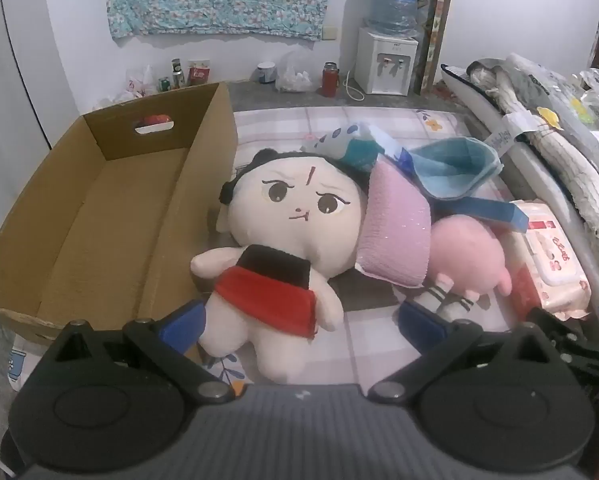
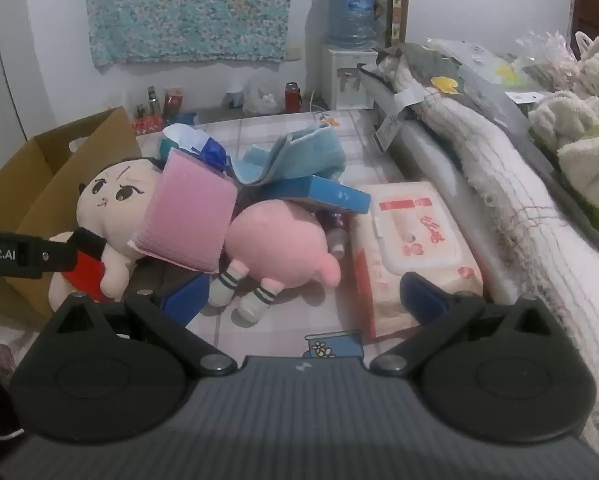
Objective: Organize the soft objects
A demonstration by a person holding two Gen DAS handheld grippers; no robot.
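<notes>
A cream doll [image 1: 291, 208] with black hair and a red skirt lies on its back beside an open cardboard box [image 1: 203, 184]. My left gripper [image 1: 303, 322] is open above the doll's legs, which lie between its blue fingers without touching them. A pink ribbed pad [image 1: 395, 232] leans on the doll's head. To its right lies a pink plush [image 2: 279, 244] with striped socks. My right gripper [image 2: 303, 298] is open just short of the plush's feet. A blue towel [image 2: 299, 156] and a blue carton [image 2: 331, 194] lie behind the plush.
A pack of wet wipes [image 2: 411, 240] lies right of the plush. Folded blankets [image 2: 499, 184] and bags pile up along the right side. A water dispenser [image 1: 387, 60] and small bottles [image 1: 329, 78] stand by the far wall. The box holds nothing.
</notes>
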